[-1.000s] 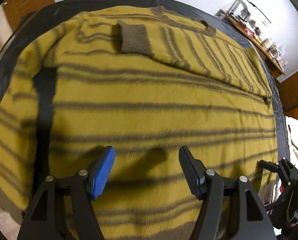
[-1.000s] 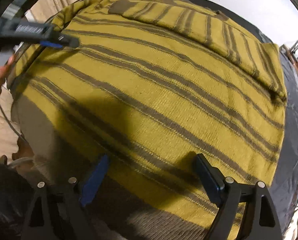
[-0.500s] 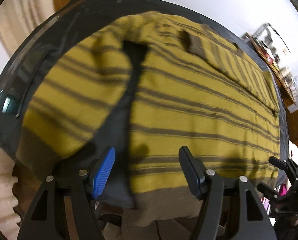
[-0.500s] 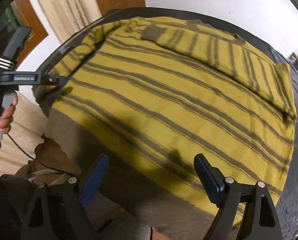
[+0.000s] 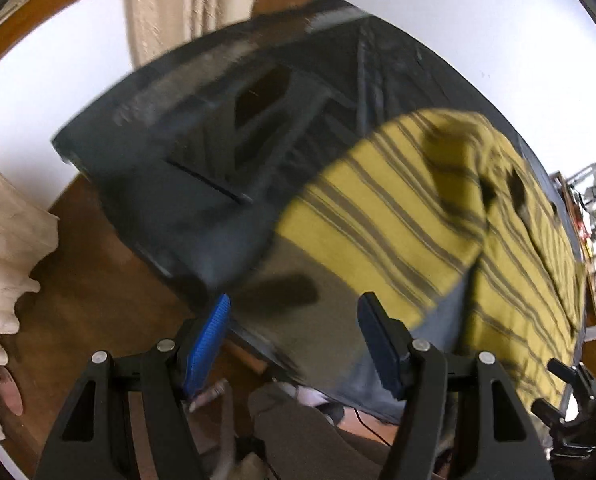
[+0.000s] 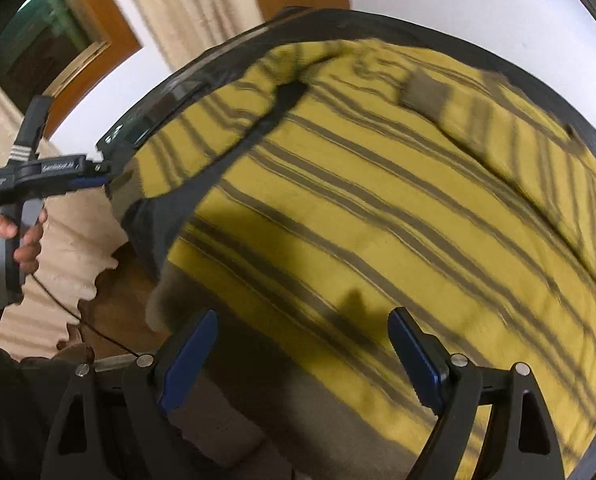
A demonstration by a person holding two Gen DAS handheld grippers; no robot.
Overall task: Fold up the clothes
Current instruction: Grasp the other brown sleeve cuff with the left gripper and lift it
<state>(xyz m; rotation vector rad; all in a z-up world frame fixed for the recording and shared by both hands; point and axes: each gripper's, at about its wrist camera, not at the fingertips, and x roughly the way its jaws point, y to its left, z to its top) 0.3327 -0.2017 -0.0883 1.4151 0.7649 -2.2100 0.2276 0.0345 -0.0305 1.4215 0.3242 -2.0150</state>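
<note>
- Yellow striped sweater (image 6: 377,208) lies spread on the dark table (image 5: 202,168), one sleeve folded across its top.
- I've swung my left gripper (image 5: 294,340) off its body toward the loose left sleeve (image 5: 377,216); jaws apart, empty.
- My right gripper (image 6: 301,360) hangs over the hem, likewise apart, empty.

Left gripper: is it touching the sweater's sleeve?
Apart. The right wrist view shows the left gripper held off the table's edge, clear of the sleeve; its fingers grip nothing.
</note>
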